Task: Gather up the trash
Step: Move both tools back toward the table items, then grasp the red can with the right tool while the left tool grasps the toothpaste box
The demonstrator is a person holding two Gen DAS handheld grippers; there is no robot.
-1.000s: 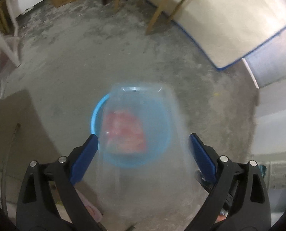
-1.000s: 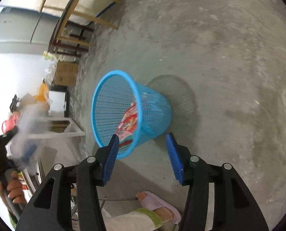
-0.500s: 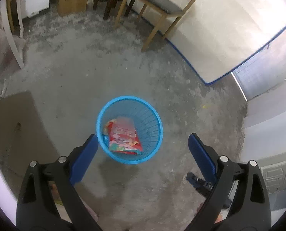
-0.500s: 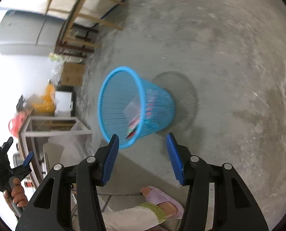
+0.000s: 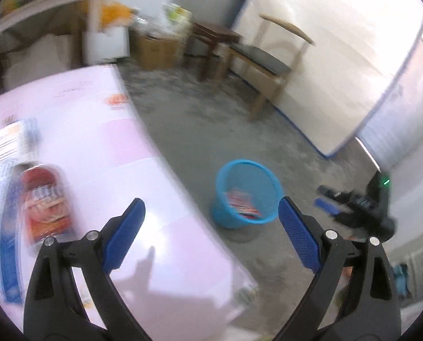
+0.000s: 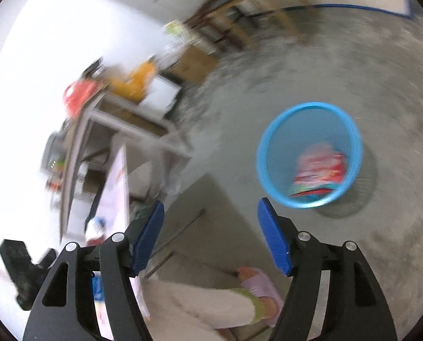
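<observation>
On the pale pink tabletop (image 5: 78,147), which fills the left half of the left wrist view, we see the trash that remains to be collected. Taking that table as our landmark, the grey concrete floor (image 5: 200,130) runs along its right edge, and on the floor, well apart from the table's edge, stands the round blue mesh plastic basket (image 5: 247,196) with red printed wrappers (image 5: 241,201) already lying at its bottom.

The nearest piece on the table is a red and orange printed snack packet (image 5: 45,201), blurred, so we cannot read its print. It lies toward the table's left side, up and to the left of the left gripper (image 5: 211,241). Its long axis runs roughly away from us, nearly in line with the gripper's fingers. Just to its left a long blue and clear wrapper (image 5: 8,244) lies along the same direction, and farther back is a white printed card (image 5: 2,147).

The left gripper stands wide open with nothing between its blue pads. The right gripper (image 6: 211,237) is likewise open and empty, pointing at the floor beside the basket, off the table's edge. We judge the left gripper the nearer one to the packet; it needs to swing left across the table to straddle it.
</observation>
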